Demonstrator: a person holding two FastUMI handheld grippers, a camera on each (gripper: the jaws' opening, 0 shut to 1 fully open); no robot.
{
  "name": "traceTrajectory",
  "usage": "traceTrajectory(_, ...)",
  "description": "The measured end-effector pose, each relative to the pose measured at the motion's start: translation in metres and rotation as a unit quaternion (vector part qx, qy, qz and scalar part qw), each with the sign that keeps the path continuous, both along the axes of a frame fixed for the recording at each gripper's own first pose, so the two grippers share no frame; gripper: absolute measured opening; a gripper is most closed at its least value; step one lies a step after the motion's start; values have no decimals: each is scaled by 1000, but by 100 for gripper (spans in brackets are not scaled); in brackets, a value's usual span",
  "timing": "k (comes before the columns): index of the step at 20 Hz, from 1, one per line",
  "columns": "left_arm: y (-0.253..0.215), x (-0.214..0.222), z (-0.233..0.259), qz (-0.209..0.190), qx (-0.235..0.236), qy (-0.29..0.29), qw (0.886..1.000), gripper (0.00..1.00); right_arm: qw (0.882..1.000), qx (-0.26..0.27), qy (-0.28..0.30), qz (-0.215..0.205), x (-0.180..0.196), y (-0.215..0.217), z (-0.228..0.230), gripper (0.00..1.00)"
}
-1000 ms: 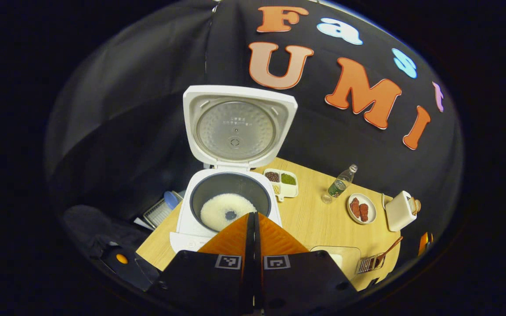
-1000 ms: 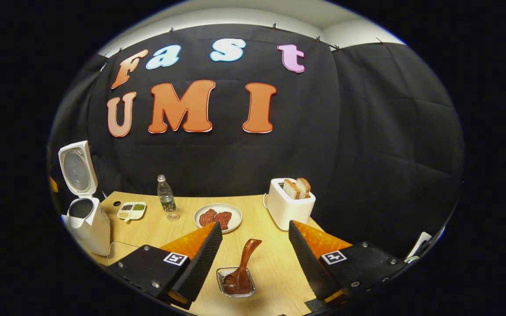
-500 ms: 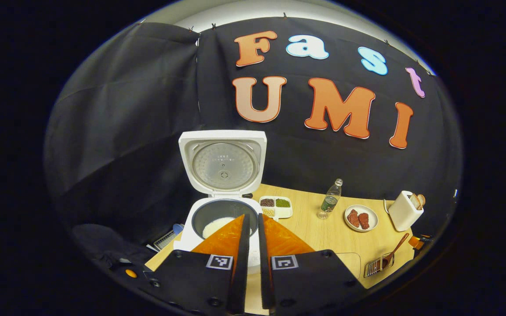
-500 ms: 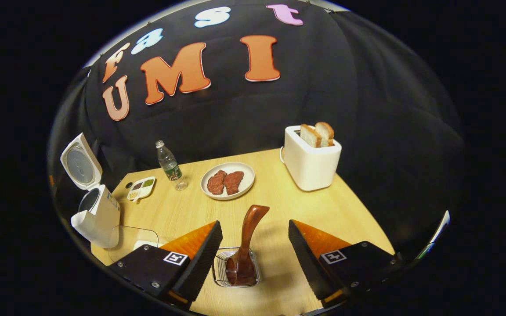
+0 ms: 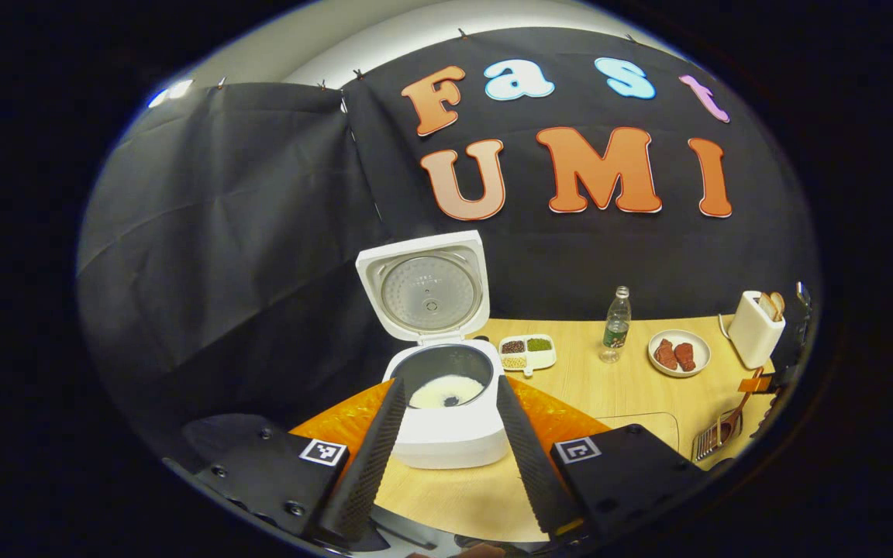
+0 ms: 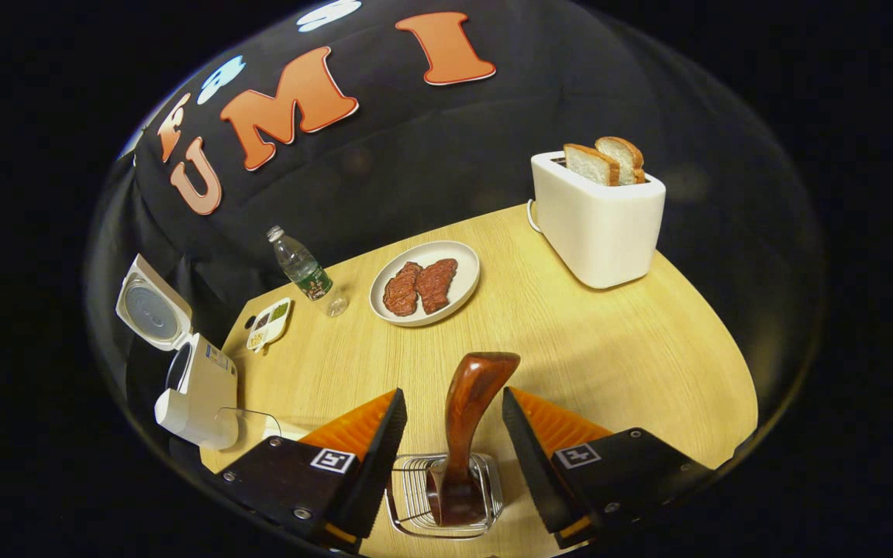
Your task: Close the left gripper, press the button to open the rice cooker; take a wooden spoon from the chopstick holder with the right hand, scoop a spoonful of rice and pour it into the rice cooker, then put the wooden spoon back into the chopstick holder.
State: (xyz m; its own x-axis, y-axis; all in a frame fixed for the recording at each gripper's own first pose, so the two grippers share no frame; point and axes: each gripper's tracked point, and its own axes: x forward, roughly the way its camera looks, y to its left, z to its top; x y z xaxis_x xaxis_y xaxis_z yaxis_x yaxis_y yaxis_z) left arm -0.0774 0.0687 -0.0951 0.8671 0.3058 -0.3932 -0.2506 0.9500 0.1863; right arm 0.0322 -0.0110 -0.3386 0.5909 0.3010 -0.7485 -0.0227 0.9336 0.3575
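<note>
Claws both spread: right claw [image 6: 453, 415] straddling wooden spoon [image 6: 466, 418] handle untouched, left claw [image 5: 446, 403] before rice cooker [image 5: 445, 387].

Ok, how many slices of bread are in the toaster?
2: both light brown bread slices stand side by side in the white toaster's top slots, one on the left, one on the right.

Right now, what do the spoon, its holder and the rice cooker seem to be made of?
The spoon looks like dark, glossy varnished wood, going by its reddish-brown sheen. The holder is a bright metal wire rack, likely steel. The rice cooker has a smooth matte white shell, probably plastic, with a dark inner pot, possibly coated metal.
</note>
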Motion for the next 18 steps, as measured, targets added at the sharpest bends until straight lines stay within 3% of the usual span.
traceTrajectory(3,-13,3,7,-13,28,-9,999,86,999,21,19,-20,7,0,-11,63)
traceTrajectory(6,-28,14,14,-31,30,-22,999,79,997,43,41,-38,8,2,-22,34)
traceTrajectory(7,-31,18,14,-36,30,-26,999,83,997,56,46,-41,6,6,-22,31)
traceTrajectory(8,-35,21,16,-43,31,-30,998,79,996,58,50,-45,7,5,-23,27)
traceTrajectory(12,-41,28,17,-62,28,-42,997,79,993,75,51,-82,-7,-7,-12,23)
traceTrajectory(14,-40,34,14,-71,21,-45,996,79,991,81,29,-99,-16,-12,-3,24)
traceTrajectory(15,-39,36,12,-77,21,-46,996,86,991,80,14,-106,-23,-15,1,24)
traceTrajectory(16,-36,40,13,-82,23,-49,995,79,990,80,-1,-112,-27,-16,5,21)
traceTrajectory(18,-30,46,16,-92,23,-56,994,83,989,76,-24,-126,-39,-17,14,20)
